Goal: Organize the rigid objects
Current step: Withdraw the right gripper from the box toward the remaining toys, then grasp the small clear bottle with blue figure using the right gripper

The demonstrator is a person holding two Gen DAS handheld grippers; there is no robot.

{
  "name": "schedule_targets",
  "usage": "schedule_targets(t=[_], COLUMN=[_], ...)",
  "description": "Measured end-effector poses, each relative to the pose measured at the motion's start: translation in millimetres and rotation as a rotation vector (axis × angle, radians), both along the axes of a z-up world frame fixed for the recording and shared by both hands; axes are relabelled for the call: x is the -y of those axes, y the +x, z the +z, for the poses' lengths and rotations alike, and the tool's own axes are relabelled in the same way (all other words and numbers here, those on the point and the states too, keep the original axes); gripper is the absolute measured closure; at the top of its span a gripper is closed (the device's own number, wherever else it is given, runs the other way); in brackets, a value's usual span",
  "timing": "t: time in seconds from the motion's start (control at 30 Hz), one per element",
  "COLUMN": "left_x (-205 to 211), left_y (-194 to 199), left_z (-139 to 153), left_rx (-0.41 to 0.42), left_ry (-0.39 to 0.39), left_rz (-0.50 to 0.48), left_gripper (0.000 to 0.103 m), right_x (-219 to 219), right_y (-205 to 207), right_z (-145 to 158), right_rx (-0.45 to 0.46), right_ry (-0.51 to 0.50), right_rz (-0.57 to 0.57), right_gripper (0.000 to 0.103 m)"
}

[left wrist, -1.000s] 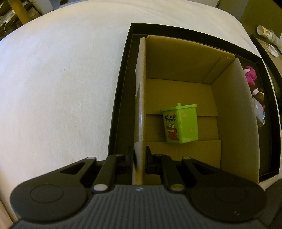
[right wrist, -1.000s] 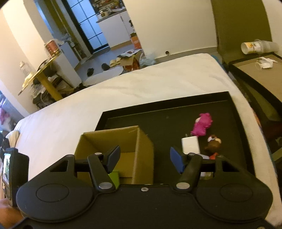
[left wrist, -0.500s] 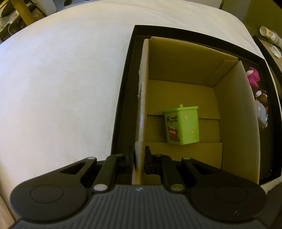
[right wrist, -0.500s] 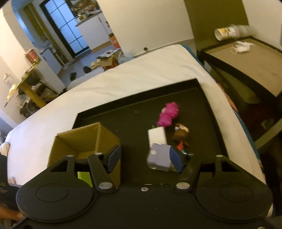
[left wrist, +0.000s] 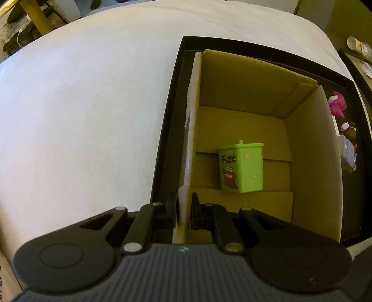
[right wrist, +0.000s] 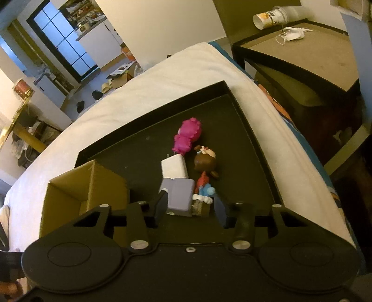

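Note:
My left gripper is shut on the left wall of an open cardboard box that stands in a black tray. A green lidded toy box with a red cartoon figure stands inside it. My right gripper is open above a grey-purple block on the tray. Beyond it lie a white charger block, a pink figure, a brown-headed figure and a small blue-and-white toy. The cardboard box is to the left.
The tray rests on a white bed. A dark side table with a tipped cup and a white mask stands to the right of the bed. Room clutter lies beyond the bed.
My right gripper has swung right and down from above the box to over the toys, closing in on the grey-purple block. My left gripper keeps its hold on the box wall.

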State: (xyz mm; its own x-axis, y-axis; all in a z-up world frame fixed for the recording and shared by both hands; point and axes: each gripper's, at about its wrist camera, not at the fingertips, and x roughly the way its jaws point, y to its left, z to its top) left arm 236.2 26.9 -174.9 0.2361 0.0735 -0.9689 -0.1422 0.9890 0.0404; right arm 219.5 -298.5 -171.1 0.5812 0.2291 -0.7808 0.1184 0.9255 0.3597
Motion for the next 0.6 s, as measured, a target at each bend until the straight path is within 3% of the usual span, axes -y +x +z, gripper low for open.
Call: schedule_targets(t=[0.3, 0.6], left_x=[0, -5], left_y=[2, 1], left_z=[-1, -1], left_rx=[-0.004, -0.003], left_ry=[0.001, -0.007], left_rz=[0.006, 0.013], left_gripper=[0.093, 0.093], right_x=[9, 10], right_y=[11, 18], right_z=[-24, -43], right_rx=[-0.046, -0.088], right_ry=[0.078, 0.107], right_rz=[-0.057, -0.090], right_gripper=[0.071, 0.073])
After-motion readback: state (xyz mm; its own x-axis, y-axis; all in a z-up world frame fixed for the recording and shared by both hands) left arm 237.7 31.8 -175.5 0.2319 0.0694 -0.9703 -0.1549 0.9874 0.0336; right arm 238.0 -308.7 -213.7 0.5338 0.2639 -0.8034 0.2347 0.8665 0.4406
